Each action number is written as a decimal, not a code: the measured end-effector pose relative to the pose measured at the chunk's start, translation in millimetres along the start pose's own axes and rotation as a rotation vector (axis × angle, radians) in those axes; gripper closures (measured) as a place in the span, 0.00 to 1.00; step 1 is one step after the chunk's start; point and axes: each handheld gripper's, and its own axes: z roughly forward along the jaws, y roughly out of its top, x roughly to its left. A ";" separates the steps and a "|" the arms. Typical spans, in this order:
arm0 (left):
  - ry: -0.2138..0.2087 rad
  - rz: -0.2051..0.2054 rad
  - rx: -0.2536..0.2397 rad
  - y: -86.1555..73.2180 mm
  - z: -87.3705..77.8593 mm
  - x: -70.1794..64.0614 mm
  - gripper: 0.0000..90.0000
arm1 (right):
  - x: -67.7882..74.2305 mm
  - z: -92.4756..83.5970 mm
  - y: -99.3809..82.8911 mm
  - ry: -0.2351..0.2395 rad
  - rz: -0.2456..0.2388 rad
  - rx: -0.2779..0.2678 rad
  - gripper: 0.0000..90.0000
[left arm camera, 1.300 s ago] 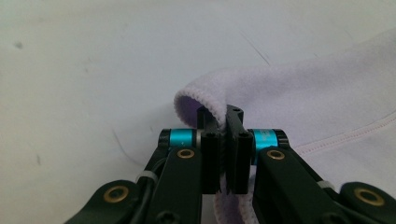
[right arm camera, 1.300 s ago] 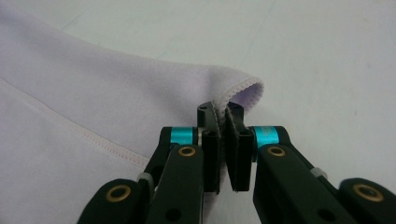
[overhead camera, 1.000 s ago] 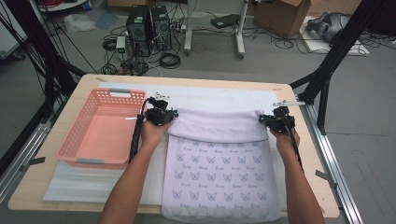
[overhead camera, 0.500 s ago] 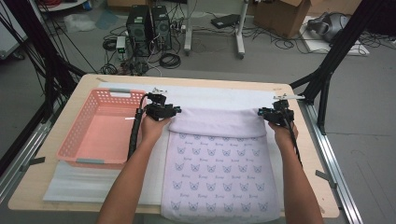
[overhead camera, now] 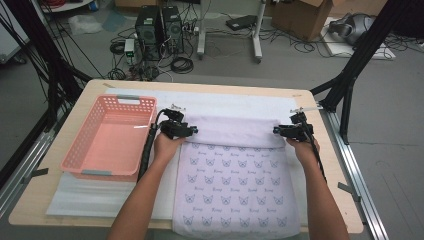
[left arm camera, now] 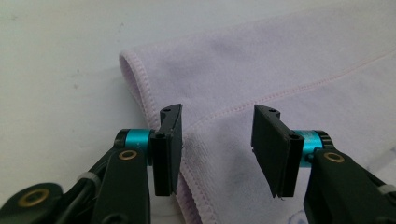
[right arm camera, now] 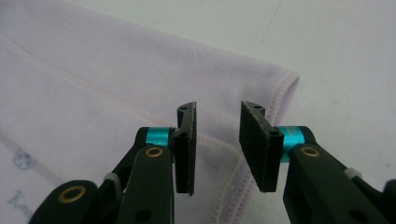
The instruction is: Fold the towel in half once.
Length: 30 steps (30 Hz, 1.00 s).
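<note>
A lilac towel (overhead camera: 235,185) printed with small butterflies lies flat on the white mat, its far end folded back into a plain band (overhead camera: 235,131). My left gripper (overhead camera: 187,131) sits at the band's left corner. Its jaws stand open just above the folded corner (left arm camera: 219,107), with nothing between them. My right gripper (overhead camera: 280,131) is at the band's right corner, also open over the towel's hem (right arm camera: 219,154). Both hands rest on the towel's side edges.
A pink plastic basket (overhead camera: 112,137) stands empty at the left of the table. A white mat (overhead camera: 235,102) covers the wooden tabletop (overhead camera: 95,90). Black frame legs and cables lie beyond the table's far edge.
Both grippers have moved forward with the towel's edge, making the folded band wider, and their jaws now stand open off the cloth.
</note>
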 end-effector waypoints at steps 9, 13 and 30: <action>0.022 0.056 0.027 -4.5 -6.8 -6.9 0.97 | -0.8 0.3 -13.2 0.018 -0.014 0.028 0.95; 0.002 0.060 -0.029 -6.7 -16.7 -12.3 0.96 | 1.3 -7.3 -18.2 0.019 -0.027 0.006 0.95; -0.096 0.106 -0.129 -58.0 -67.5 -33.7 0.97 | 26.8 -58.9 -62.6 0.057 -0.094 -0.092 0.96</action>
